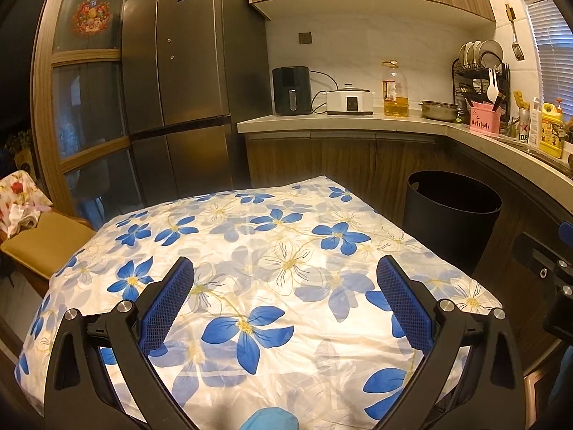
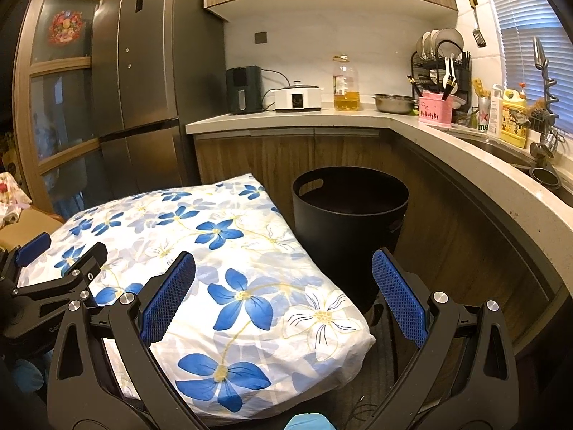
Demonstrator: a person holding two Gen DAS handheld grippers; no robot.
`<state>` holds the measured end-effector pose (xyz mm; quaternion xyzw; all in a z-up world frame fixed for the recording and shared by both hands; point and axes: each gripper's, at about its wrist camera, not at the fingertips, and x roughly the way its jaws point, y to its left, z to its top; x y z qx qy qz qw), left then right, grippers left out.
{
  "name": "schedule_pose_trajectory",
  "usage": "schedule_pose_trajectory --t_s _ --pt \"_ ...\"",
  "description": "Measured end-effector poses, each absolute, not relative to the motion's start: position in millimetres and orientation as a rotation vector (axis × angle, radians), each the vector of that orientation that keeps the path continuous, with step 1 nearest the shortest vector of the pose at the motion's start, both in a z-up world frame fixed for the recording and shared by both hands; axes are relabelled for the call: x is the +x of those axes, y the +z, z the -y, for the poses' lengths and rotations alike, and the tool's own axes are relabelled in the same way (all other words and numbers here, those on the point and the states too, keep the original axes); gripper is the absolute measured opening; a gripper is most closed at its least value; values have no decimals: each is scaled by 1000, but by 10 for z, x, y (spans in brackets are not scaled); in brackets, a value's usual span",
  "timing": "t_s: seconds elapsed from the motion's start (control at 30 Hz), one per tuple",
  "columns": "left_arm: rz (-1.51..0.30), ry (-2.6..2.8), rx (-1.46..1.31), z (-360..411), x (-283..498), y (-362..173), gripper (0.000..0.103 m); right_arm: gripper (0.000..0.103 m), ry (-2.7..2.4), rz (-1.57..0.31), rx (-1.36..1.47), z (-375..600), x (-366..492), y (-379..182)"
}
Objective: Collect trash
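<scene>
A black round trash bin (image 2: 349, 215) with cut-out handles stands on the floor right of a table under a white cloth with blue flowers (image 2: 200, 251); the bin also shows in the left wrist view (image 1: 451, 215). No trash shows on the cloth (image 1: 250, 258). My left gripper (image 1: 284, 288) is open and empty above the cloth's near half. My right gripper (image 2: 283, 286) is open and empty over the table's right front corner, near the bin. The left gripper also shows in the right wrist view (image 2: 61, 254) at the far left.
A dark fridge (image 1: 186, 57) stands behind the table. A counter (image 2: 286, 114) holds an air fryer (image 2: 244, 89), a cooker, an oil bottle (image 2: 345, 84), a steel bowl, a dish rack and a sink at the right. A cushioned chair (image 1: 46, 233) stands left of the table.
</scene>
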<state>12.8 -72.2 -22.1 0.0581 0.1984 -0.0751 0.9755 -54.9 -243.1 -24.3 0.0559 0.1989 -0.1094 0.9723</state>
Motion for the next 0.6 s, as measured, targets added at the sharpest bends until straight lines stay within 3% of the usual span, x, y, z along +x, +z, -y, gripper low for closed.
schedule_pose_trajectory --t_s 0.6 --pt "-400 -159 113 693 100 -209 97 98 -220 -396 111 2418 -542 -224"
